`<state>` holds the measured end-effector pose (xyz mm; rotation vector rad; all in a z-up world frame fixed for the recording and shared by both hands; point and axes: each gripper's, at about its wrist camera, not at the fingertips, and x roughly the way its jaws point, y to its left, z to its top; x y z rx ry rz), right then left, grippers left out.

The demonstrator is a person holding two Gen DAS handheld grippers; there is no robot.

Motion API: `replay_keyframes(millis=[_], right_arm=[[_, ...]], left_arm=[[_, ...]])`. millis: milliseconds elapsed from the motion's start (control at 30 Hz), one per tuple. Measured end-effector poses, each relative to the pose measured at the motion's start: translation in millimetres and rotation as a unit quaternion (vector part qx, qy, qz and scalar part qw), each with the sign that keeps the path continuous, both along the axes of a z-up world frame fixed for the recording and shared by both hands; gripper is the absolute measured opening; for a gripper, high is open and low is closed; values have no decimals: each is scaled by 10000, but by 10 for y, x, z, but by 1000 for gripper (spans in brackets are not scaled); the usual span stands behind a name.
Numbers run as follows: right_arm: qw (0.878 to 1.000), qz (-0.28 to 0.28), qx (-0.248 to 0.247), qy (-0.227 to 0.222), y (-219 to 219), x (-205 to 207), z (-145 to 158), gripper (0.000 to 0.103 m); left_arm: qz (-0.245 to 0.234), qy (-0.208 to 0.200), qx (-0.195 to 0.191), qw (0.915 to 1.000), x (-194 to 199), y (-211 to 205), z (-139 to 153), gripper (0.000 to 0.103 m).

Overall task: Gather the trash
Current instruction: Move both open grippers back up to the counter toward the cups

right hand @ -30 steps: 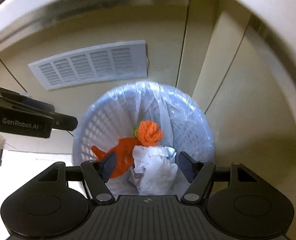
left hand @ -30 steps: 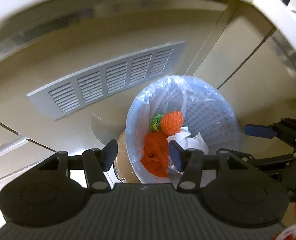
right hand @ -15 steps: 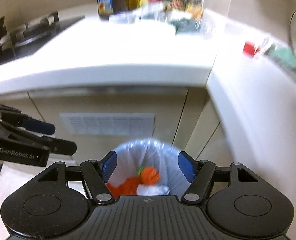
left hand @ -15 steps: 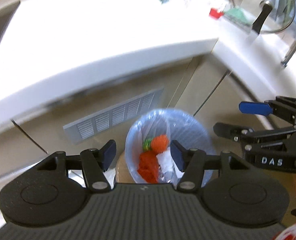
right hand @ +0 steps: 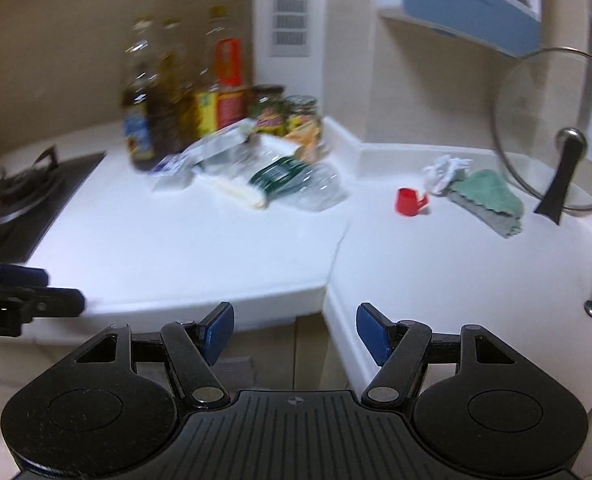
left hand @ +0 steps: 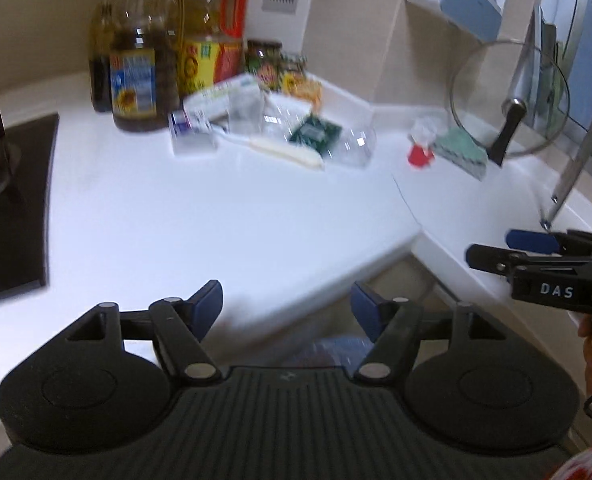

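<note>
My left gripper (left hand: 287, 312) is open and empty, raised at the front edge of the white counter (left hand: 199, 216). My right gripper (right hand: 295, 333) is open and empty beside it; it also shows at the right of the left wrist view (left hand: 496, 254). Trash lies at the counter's back: a crushed clear plastic bottle with a green label (right hand: 296, 180), a white stick-like wrapper (right hand: 235, 190), a small carton (left hand: 193, 136), a crumpled white paper (right hand: 444, 170) and a red cap (right hand: 410, 202). The bin's blue liner (left hand: 336, 350) just shows below the counter edge.
Oil bottles (left hand: 145, 64) and jars (right hand: 271, 114) stand at the back corner. A stove (right hand: 23, 196) is on the left. A green cloth (right hand: 488, 196) and a glass pot lid (right hand: 552, 128) lean at the right by the wall.
Both grippers have risen and tilted up from over the bin to counter height. The view now shows the counter top; the bin has dropped almost out of sight.
</note>
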<state>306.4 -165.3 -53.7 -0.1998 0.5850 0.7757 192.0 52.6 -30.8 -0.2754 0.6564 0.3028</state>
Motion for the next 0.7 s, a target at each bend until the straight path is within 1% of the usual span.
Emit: replay_keyframes(millis=[167, 300, 500, 700], right_arm=[[9989, -417, 202, 18, -22, 315, 118, 68], [9981, -561, 250, 3, 18, 665, 141, 68], [9974, -700, 161, -75, 166, 1403, 48, 68], [9967, -799, 151, 30, 333, 2135, -129, 68]], left_arm=[[47, -138, 138, 9998, 246, 174, 121, 72], [169, -253, 261, 9992, 556, 281, 162, 74], [506, -276, 348, 9977, 1112, 494, 140, 74], [729, -194, 425, 9962, 1619, 655, 63, 75]])
